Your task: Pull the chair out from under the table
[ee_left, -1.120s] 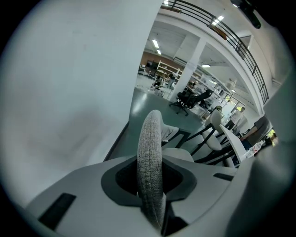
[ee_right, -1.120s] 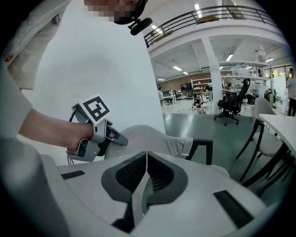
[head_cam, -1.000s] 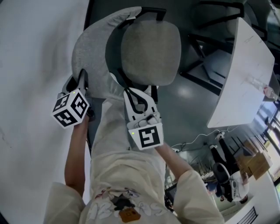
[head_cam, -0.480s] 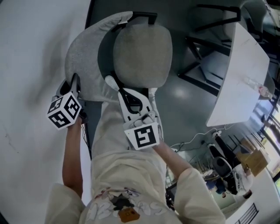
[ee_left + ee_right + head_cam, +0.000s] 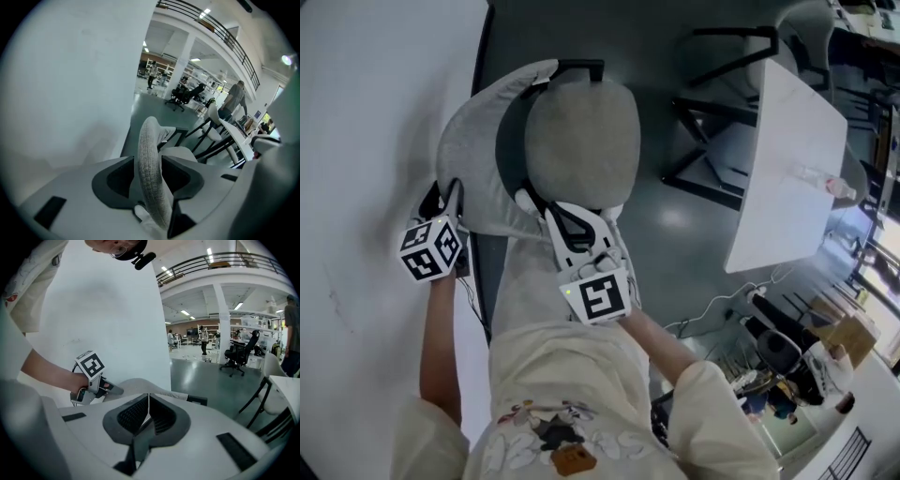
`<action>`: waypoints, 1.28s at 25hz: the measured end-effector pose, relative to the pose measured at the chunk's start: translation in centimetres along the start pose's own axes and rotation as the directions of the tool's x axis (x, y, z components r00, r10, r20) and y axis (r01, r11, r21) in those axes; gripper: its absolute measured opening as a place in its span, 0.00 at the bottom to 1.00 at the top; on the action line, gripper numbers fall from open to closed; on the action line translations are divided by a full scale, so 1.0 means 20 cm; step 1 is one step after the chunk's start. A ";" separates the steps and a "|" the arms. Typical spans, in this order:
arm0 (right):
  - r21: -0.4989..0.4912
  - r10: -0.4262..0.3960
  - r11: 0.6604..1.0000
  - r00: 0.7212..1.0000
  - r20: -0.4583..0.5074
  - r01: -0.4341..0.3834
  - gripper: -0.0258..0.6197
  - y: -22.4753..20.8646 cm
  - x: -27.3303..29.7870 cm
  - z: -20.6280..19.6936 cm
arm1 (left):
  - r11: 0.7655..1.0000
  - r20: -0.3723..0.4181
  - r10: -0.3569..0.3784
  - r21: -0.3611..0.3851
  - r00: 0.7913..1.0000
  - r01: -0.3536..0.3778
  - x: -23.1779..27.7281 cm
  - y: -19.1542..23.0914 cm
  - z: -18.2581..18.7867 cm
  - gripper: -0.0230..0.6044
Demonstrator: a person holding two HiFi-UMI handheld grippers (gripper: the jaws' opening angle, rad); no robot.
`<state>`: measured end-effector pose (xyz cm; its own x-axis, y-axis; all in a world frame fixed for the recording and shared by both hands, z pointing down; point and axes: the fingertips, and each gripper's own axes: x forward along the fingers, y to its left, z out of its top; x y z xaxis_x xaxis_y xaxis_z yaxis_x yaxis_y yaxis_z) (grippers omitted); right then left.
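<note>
- The large white table (image 5: 375, 141) filled the left side of the head view, and I place the other things from it.
- The grey fabric chair with a round seat (image 5: 581, 131) stood just beside the table. Its seat was clear of the tabletop, so the pulling seemed finished.
- The curved grey backrest (image 5: 473, 155) was the chair's part nearest the table.
- The left gripper (image 5: 149, 176) had just been opening. Its jaws stood apart around the backrest rim and probably only needed to come away.
- The right gripper (image 5: 148, 408) was closed on nothing, farther from the table.

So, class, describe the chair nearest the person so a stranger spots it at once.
Start at the big white wall on the left. Beside its base stands the chair: grey fabric, round seat, curved backrest. The other chairs stand at the white table farther right.
</note>
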<state>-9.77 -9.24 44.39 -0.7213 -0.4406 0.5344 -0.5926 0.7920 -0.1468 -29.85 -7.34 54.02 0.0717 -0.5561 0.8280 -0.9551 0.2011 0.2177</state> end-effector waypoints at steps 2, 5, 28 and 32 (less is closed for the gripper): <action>-0.005 -0.014 1.000 1.000 0.021 0.014 0.06 0.00 -0.04 0.04 | 1.000 0.020 -0.008 0.010 1.000 0.008 -0.06 -0.03 0.04 0.31; 0.007 -0.039 0.999 0.998 0.048 0.039 0.06 -0.03 -0.10 0.10 | 0.999 0.058 -0.018 0.028 0.998 0.016 -0.17 -0.10 0.13 0.31; 0.101 -0.202 0.978 0.941 0.273 0.181 0.06 -0.34 -0.90 0.66 | 0.960 0.316 -0.223 0.234 0.922 0.152 -1.12 -1.13 0.54 0.30; 0.132 -0.240 0.969 0.923 0.302 0.209 0.06 -0.43 -1.18 0.68 | 0.933 0.307 -0.301 0.289 0.903 0.213 -1.21 -1.47 0.49 0.27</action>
<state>7.53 -11.33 21.72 -0.6317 -0.7239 0.2771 -0.7720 0.6198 -0.1406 -6.44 -7.74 22.48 0.2638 -0.8102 0.5234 -0.9593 -0.1637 0.2302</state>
